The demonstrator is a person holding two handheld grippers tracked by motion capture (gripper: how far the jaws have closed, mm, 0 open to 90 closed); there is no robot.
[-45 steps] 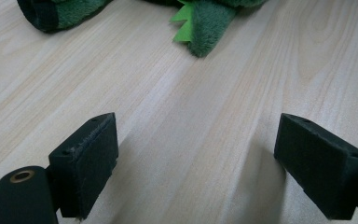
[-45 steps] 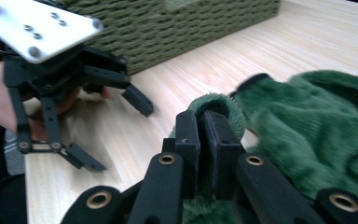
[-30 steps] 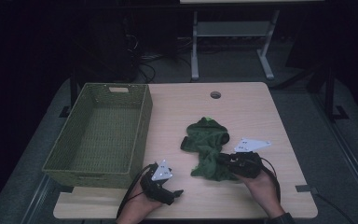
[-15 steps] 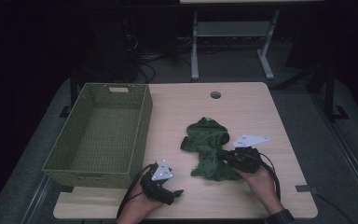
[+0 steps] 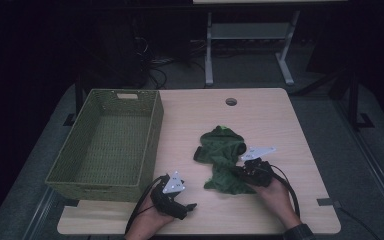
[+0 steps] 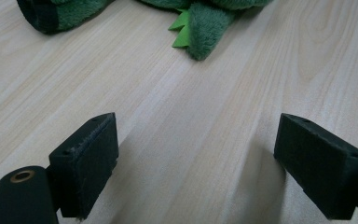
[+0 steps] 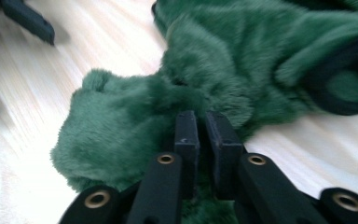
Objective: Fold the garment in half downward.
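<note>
A green plush garment (image 5: 222, 150) with dark cuffs lies crumpled right of the table's centre. My right gripper (image 5: 236, 172) is at its near edge, and in the right gripper view the gripper (image 7: 200, 122) is shut on a fold of the plush (image 7: 214, 70). Its jaws have just been closing on that fold and then eased slightly, with the fabric still pinched between them. My left gripper (image 5: 188, 201) rests low near the table's front edge, open with bare wood between its pads (image 6: 88, 163). The plush's near edge (image 6: 200, 28) lies ahead of it, untouched.
A green woven basket (image 5: 150, 150) with nothing inside stands on the table's left side, close to the left hand. A round cable hole (image 5: 231, 102) sits at the table's far edge. Bare wood (image 5: 280, 125) lies right of and beyond the plush.
The right hand has sunk slightly and shifted a little left onto the plush's near edge. The left hand has kept still.
</note>
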